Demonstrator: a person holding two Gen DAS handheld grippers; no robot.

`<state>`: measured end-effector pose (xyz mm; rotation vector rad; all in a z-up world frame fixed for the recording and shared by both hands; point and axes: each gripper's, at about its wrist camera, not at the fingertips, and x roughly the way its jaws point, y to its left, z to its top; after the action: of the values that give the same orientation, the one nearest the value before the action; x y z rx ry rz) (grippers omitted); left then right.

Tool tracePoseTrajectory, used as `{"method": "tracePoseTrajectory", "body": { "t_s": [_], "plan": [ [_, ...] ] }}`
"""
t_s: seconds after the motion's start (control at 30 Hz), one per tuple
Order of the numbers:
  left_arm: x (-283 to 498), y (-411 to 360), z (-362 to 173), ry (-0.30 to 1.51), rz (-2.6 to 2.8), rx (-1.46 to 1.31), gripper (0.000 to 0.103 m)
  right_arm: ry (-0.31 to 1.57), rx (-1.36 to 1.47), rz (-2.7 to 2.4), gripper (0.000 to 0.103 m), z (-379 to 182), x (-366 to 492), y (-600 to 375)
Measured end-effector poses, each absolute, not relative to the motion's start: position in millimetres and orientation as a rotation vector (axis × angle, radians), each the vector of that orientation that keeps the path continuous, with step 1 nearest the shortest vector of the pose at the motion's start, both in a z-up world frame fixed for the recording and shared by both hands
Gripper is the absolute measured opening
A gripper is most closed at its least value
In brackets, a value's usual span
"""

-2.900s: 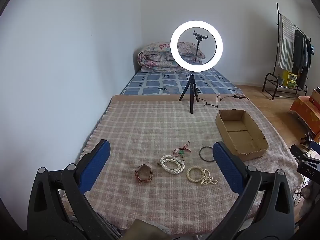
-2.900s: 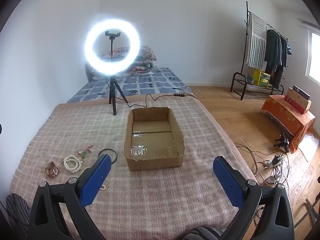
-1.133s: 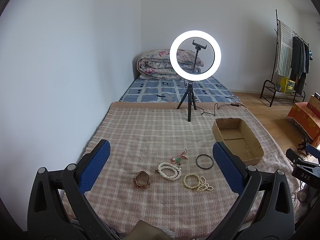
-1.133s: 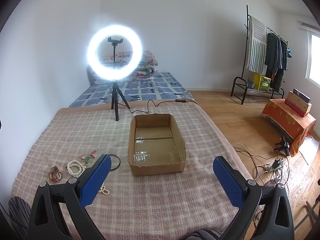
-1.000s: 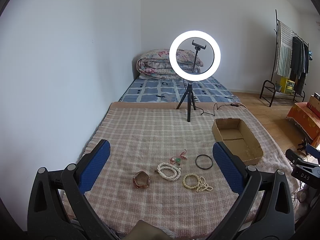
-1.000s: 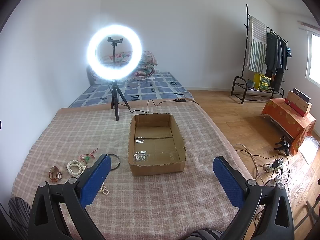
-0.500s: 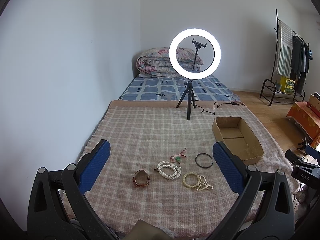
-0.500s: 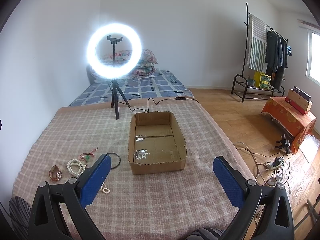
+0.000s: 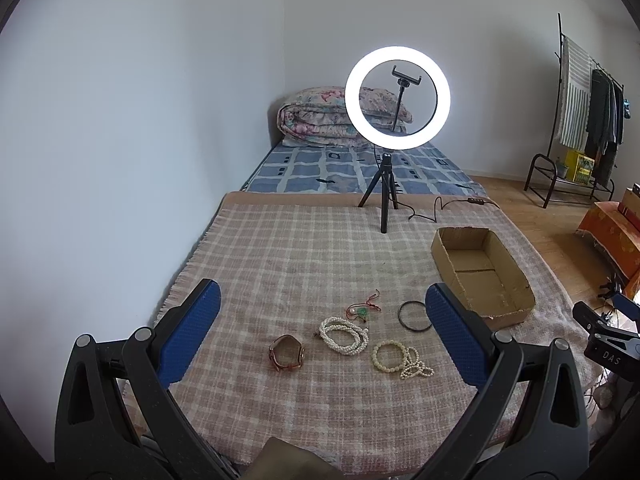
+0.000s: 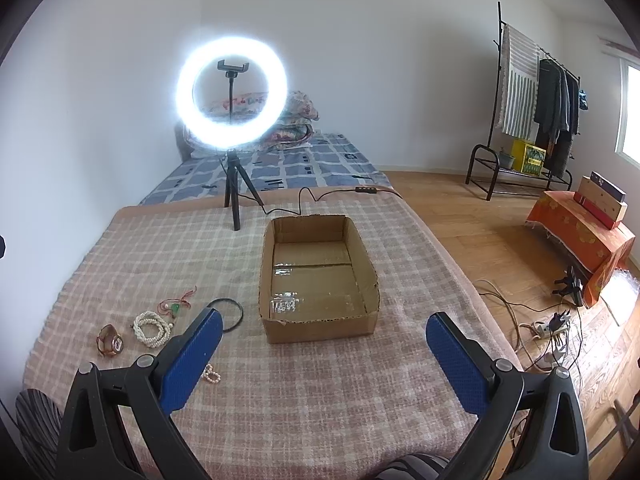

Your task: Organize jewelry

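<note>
Jewelry lies on the checked blanket point(image 9: 288, 256): a brown watch point(image 9: 286, 353), a coiled white bead necklace point(image 9: 344, 330), a cream bead bracelet point(image 9: 400, 359), a red cord with a green pendant point(image 9: 362, 309) and a black bangle point(image 9: 414, 316). An open empty cardboard box point(image 10: 318, 276) stands to their right. My left gripper point(image 9: 320, 332) is open and empty, above and short of the jewelry. My right gripper point(image 10: 320, 344) is open and empty, short of the box. The watch point(image 10: 109, 340), the white necklace point(image 10: 153, 327) and the bangle point(image 10: 228, 314) also show in the right wrist view.
A lit ring light on a tripod point(image 9: 386, 184) stands at the blanket's far edge, its cable point(image 10: 320, 196) trailing behind the box. A folded quilt point(image 9: 320, 118) lies at the bed's head. Wall on the left; wooden floor, cables and a clothes rack point(image 10: 528, 112) on the right.
Both grippers have drawn back and risen a little since the earliest frames; the jewelry and the box look slightly farther away. Nothing on the blanket has moved.
</note>
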<state>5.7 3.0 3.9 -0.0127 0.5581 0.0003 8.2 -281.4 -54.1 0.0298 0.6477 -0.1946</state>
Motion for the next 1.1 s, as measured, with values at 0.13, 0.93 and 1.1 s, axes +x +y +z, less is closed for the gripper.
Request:
{"method": "tracePoseTrajectory", "body": {
  "t_s": [0.13, 0.93, 1.1],
  "plan": [
    [9, 8, -1, 0.569, 0.013, -0.018, 0.103, 0.658, 0.031, -0.191, 0.103, -58, 12, -280],
    [54, 98, -45, 0.672, 0.100, -0.134, 0.102, 0.727, -0.025, -0.019, 0.099, -99, 48, -256],
    [64, 105, -63, 0.719, 0.090, -0.149, 0.096, 0.781, -0.026, 0.040, 0.094, -111, 63, -249]
  ]
}}
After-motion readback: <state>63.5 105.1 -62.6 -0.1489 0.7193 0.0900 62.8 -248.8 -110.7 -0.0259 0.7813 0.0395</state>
